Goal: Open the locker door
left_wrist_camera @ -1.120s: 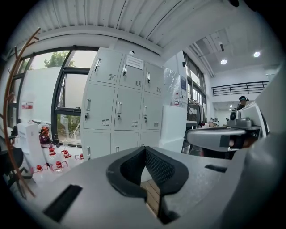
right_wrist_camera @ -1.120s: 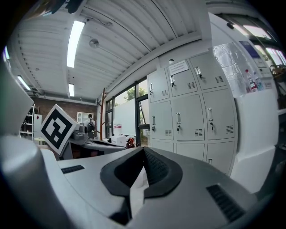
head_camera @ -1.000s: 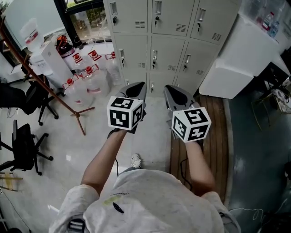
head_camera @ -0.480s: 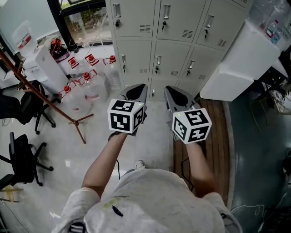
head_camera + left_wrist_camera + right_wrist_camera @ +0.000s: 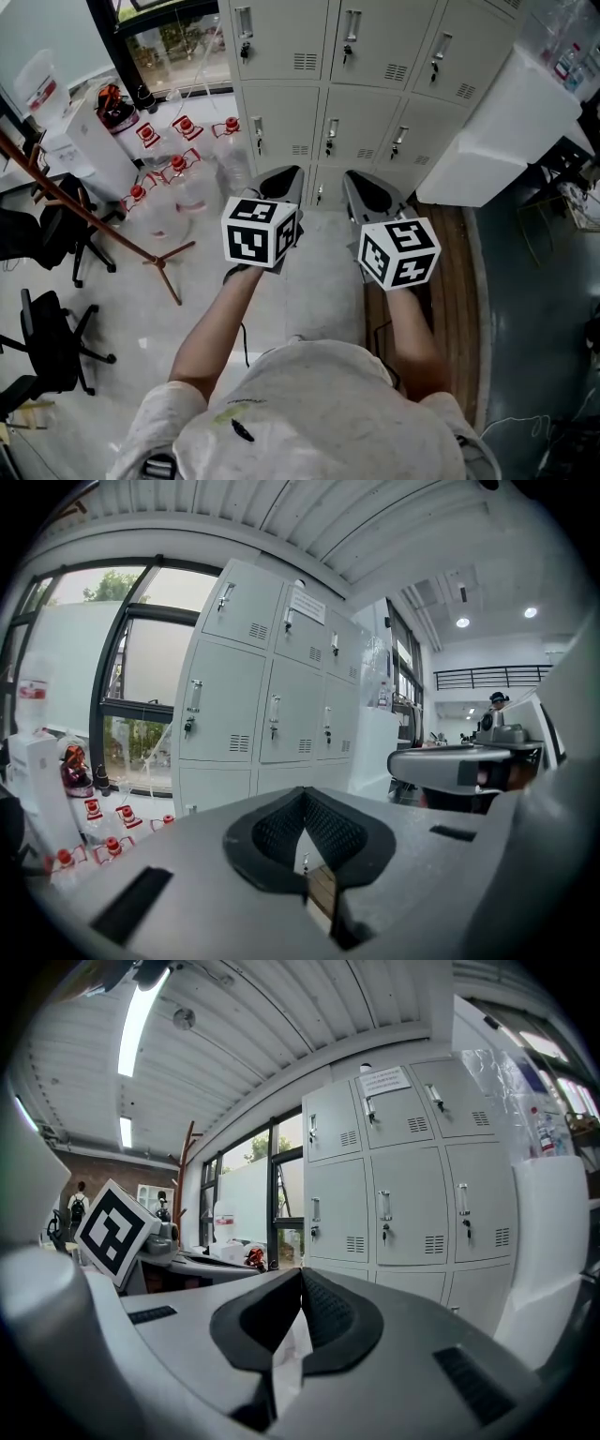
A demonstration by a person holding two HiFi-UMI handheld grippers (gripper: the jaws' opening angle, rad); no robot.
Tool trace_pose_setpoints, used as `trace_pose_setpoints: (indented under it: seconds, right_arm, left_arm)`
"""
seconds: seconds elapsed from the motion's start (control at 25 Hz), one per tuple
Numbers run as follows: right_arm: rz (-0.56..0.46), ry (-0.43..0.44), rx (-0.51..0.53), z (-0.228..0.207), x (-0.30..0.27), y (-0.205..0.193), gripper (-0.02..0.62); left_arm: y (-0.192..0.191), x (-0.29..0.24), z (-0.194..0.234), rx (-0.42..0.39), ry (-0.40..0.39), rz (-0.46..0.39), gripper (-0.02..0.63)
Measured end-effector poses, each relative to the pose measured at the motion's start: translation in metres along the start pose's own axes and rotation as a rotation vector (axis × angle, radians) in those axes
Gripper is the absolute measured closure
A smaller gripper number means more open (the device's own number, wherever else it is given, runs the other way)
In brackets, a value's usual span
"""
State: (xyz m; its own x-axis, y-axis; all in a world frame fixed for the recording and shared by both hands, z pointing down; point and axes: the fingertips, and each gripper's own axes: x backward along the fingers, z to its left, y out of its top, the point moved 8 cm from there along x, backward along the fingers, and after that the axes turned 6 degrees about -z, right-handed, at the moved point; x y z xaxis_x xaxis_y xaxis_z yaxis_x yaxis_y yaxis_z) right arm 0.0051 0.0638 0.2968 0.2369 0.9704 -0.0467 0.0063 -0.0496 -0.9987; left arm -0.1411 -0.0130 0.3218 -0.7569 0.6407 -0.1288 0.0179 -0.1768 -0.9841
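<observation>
A bank of grey lockers (image 5: 361, 89) stands ahead, every door closed, each with a small handle and a keyed lock. The same lockers (image 5: 272, 705) fill the middle of the left gripper view, and the lockers (image 5: 403, 1194) sit right of centre in the right gripper view. My left gripper (image 5: 289, 173) and right gripper (image 5: 354, 178) are held side by side, pointing at the lowest locker row, well short of it. In their own views, the left gripper (image 5: 303, 794) and right gripper (image 5: 300, 1274) are both shut, tips together with nothing between them.
Several water jugs with red caps (image 5: 178, 169) stand on the floor left of the lockers. A slanting wooden stand (image 5: 94, 202) and black office chairs (image 5: 56, 347) are further left. A big white box (image 5: 506, 122) butts against the lockers on the right, beside a wooden floor strip (image 5: 459, 281).
Both grippers have moved forward together toward the lockers, which now sit lower and larger in the head view. Both stay shut.
</observation>
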Motion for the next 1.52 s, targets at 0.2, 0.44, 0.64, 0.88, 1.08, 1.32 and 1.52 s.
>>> trace_pose_setpoints:
  seconds: [0.2,0.44,0.64,0.88,1.08,1.32,1.52]
  right_arm:
    - [-0.009,-0.011,-0.001,-0.006,-0.012,0.0,0.591]
    - [-0.018,-0.009,-0.007,-0.022,-0.031,-0.003,0.592]
    - [-0.025,0.01,-0.023,-0.043,-0.055,-0.008,0.592]
    - [-0.036,0.035,-0.036,-0.078,-0.092,-0.01,0.592]
    - [-0.043,0.05,-0.042,-0.116,-0.12,-0.004,0.592]
    - [-0.043,0.065,-0.046,-0.159,-0.152,-0.001,0.592]
    - [-0.043,0.081,-0.059,-0.19,-0.174,-0.001,0.592]
  left_arm:
    - [0.004,-0.013,0.009,0.001,-0.008,-0.005,0.6]
    - [0.003,-0.035,0.019,-0.007,-0.011,0.005,0.6]
    - [0.003,-0.062,0.029,-0.017,0.004,0.016,0.6]
    - [0.011,-0.104,0.044,-0.026,0.033,0.023,0.6]
    - [0.021,-0.147,0.05,-0.034,0.047,0.023,0.6]
    - [0.029,-0.197,0.057,-0.033,0.059,0.03,0.6]
    - [0.035,-0.232,0.061,-0.038,0.073,0.036,0.6]
